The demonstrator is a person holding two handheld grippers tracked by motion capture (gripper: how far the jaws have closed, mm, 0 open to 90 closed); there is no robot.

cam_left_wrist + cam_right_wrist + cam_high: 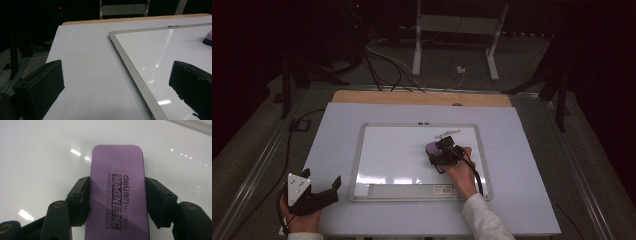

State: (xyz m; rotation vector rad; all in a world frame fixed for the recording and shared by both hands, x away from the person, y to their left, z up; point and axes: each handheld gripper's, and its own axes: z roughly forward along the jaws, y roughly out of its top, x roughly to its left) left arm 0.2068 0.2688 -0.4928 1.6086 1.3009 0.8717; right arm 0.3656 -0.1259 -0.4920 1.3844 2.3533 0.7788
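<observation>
A whiteboard [392, 160] with a silver frame lies flat on the table. My right gripper [443, 152] is shut on a purple magnetic whiteboard eraser [119, 187], its jaws pressing both long sides, and holds it on the board's right part [37, 157]. The eraser's end [431, 148] peeks out to the left of the gripper. A short dark mark [447, 133] shows on the board just beyond it. My left gripper [324, 192] stands open near the table's front left corner, off the board, with nothing between its jaws. The board's frame [132, 72] runs between its fingers, and the eraser [208, 38] sits at the far right edge.
The white table top [337, 130] has a wooden strip [422, 97] along its far edge. A pen tray [407, 190] runs along the board's near edge. Beyond the table stand a white frame stand [454, 30] and loose cables [382, 70] on the floor.
</observation>
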